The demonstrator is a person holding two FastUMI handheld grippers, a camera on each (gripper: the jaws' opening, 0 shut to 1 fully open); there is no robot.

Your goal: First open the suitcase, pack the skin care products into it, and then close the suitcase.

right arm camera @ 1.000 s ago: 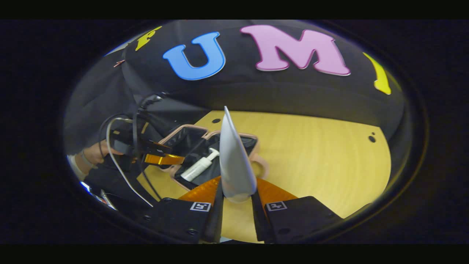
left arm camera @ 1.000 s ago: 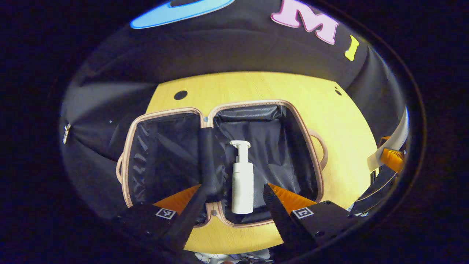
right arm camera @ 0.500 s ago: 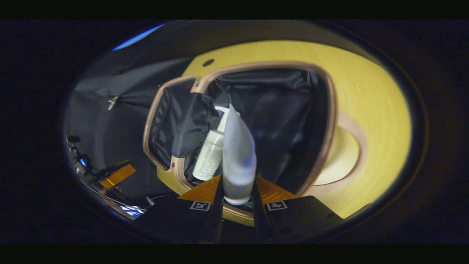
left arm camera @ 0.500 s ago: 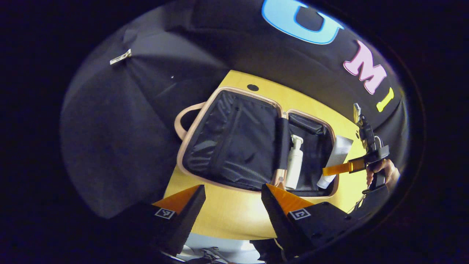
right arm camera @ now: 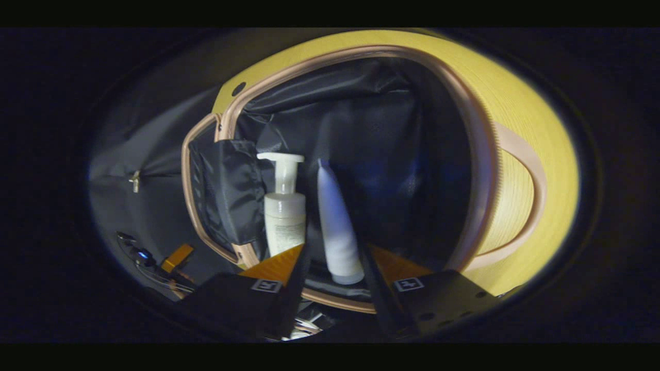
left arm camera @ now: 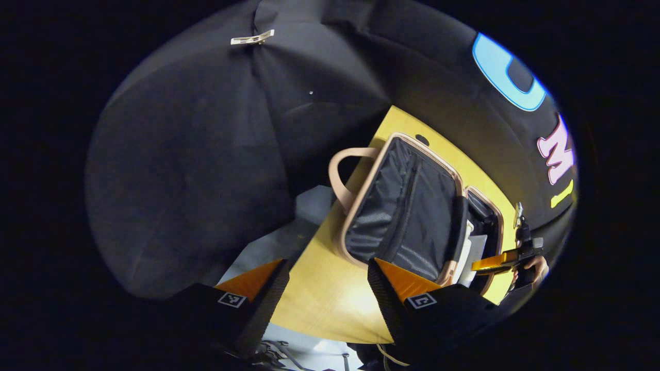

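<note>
White plastic tube point(right arm camera: 337, 232) lying in suitcase point(right arm camera: 361, 93) right half, lower centre of right gripper view, beside pump bottle point(right arm camera: 283, 216). Right gripper point(right arm camera: 332, 268) straddling tube, fingers parted, apparently not pressing. Tube likely light, soft, slick; gripping near cap end advised. Left gripper point(left arm camera: 327, 288) hovering lower frame, fingers wide, holding nothing, over table point(left arm camera: 330, 304) edge.

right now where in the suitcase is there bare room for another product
Free: the lining right of the tube, up to the suitcase rim. Crowded: the left edge, where the pump bottle lies beside the tube, near the divider flap.
</note>
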